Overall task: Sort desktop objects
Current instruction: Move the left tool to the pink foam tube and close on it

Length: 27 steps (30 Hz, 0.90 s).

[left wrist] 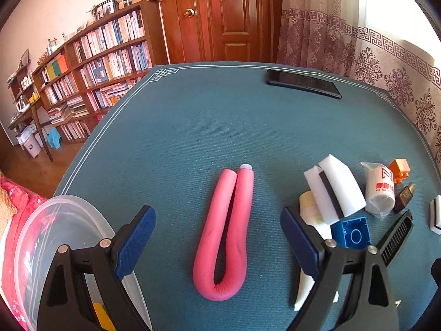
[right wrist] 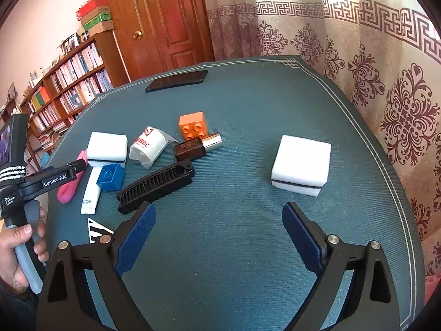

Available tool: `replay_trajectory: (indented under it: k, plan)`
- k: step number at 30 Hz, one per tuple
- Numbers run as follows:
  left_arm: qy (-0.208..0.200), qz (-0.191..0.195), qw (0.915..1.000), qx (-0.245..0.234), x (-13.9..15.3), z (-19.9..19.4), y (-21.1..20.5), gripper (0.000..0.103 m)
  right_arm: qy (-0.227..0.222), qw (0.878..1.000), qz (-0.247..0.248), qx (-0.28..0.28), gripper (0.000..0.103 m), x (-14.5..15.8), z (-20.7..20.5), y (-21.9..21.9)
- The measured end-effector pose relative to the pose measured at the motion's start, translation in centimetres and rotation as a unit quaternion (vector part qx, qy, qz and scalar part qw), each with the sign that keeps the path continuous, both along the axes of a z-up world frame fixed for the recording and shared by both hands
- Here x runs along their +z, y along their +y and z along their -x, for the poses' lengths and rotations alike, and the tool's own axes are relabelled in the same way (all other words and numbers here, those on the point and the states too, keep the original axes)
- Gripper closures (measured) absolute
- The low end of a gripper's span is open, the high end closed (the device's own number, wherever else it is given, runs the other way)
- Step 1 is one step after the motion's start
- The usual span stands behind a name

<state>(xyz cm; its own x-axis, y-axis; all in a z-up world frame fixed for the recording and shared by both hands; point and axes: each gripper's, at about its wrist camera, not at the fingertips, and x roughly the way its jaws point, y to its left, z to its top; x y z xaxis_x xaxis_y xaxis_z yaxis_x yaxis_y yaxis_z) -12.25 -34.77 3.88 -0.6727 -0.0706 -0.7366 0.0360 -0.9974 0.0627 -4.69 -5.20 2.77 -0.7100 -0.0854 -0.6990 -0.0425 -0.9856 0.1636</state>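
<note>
Left gripper: hanging spread and empty, its jaws bracketing the bent pink foam roller lying on the teal mat, probably lining up a grab. Clear bin: sitting just outside its left jaw, likely the sorting target. Cluster right of its right jaw: white sponge, blue block, black comb.

Right gripper: hovering spread over bare mat, holding nothing; second white sponge lying ahead-right.

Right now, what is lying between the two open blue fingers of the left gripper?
A bent pink foam roller lies on the teal mat between the left gripper's fingers, untouched. The left wrist view shows it.
</note>
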Motion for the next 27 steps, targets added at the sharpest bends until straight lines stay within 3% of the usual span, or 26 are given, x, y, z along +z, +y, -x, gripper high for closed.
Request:
replay_trajectory:
  k: [9, 19, 27]
  plan:
    - [-0.023, 0.002, 0.9997, -0.004, -1.7, 0.6, 0.2, 0.009, 0.012, 0.998, 0.004, -0.059, 0.008, 0.8, 0.5, 4.2]
    - [-0.011, -0.001, 0.9999, -0.010, -1.9, 0.6, 0.1, 0.009, 0.007, 0.995, -0.013, -0.096, 0.008, 0.7, 2.1, 6.6]
    - [-0.004, -0.008, 0.9999, -0.011, -1.7, 0.7, 0.0, 0.023, -0.005, 0.995, -0.026, -0.094, 0.008, -0.2, 3.4, 6.3]
